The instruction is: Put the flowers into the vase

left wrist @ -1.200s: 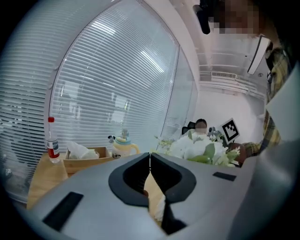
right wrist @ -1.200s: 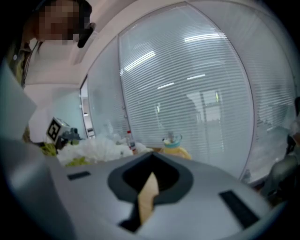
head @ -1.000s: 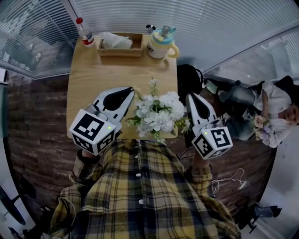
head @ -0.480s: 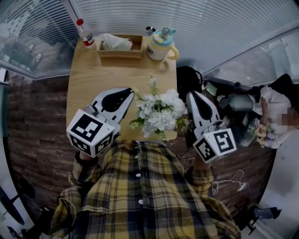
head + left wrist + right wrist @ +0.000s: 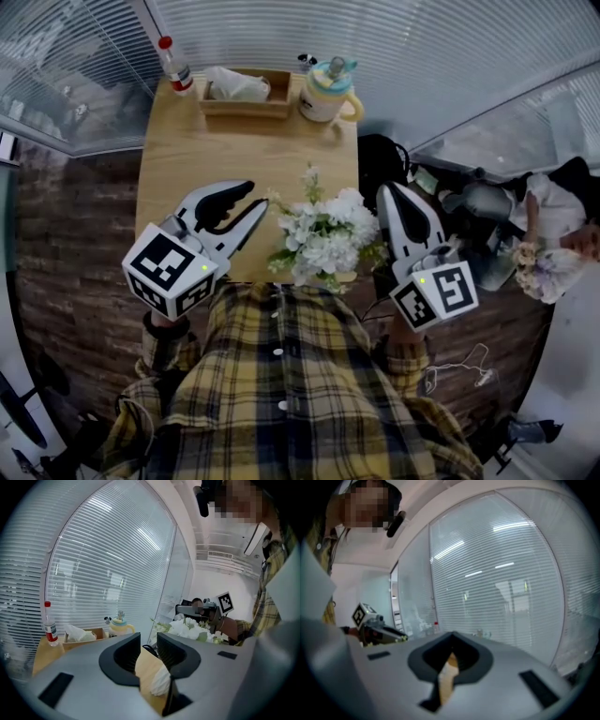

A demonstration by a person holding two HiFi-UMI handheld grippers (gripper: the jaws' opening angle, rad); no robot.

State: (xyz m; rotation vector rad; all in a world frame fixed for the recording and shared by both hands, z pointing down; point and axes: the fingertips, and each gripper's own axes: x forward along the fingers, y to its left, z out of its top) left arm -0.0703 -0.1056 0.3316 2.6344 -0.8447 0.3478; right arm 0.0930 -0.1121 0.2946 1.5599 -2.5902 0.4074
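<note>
Head view: flowers [image 5: 323,234] stand upright at the table's [image 5: 187,141] near edge, between left gripper [image 5: 251,199] and right gripper [image 5: 389,192], just beside both.
Left gripper view: left gripper [image 5: 148,641] jaws apart, just opened, nothing between them; flowers [image 5: 190,629] ahead-right.
Right gripper view: right gripper [image 5: 450,641] jaws together, empty; flowers out of frame.

One camera sits on the person's head and looks steeply down on the table [image 5: 187,141]. One rides low on the left gripper [image 5: 253,199], one on the right gripper [image 5: 392,190]. Each looks closely along its jaws. All three see the blinds [image 5: 394,37]. Each gripper camera sees the other gripper.
</note>
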